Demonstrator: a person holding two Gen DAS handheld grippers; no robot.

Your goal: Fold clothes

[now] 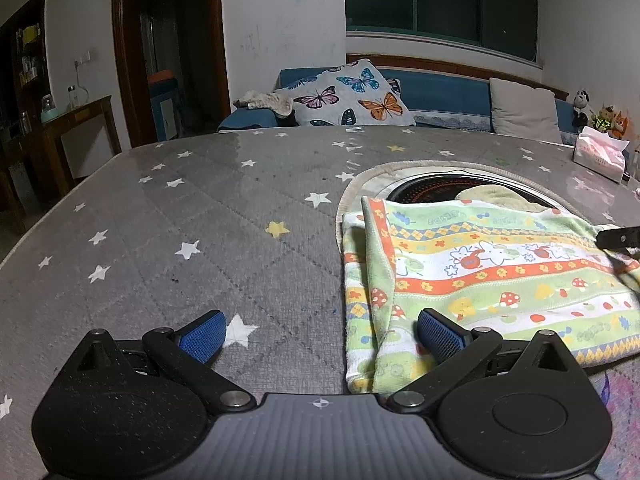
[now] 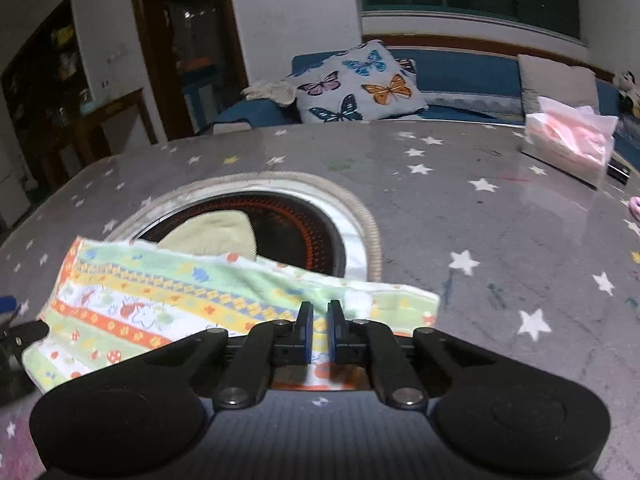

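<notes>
Left view: left claw (image 1: 320, 330) was spread wide, released, at the towel (image 1: 480, 276) corner, lower right.
Right view: right claw (image 2: 319, 322) was clenched on the towel's edge, centre of the table (image 2: 500, 240).

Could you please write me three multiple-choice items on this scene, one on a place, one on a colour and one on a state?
1. Where does the patterned cloth lie?
A. On the sofa
B. On the star-print table cover, partly over the round burner opening
C. On the floor

2. What colour are the pads of the left gripper?
A. Blue
B. Red
C. White

3. How does the left gripper stand?
A. Shut on the tissue pack
B. Shut with nothing in it
C. Open, one finger over the cloth's corner

Answers: 1 B, the cloth's far edge overlaps the ringed opening in both views. 2 A, both ribbed pads show blue. 3 C, the pads stand wide apart and nothing is pressed between them.
</notes>
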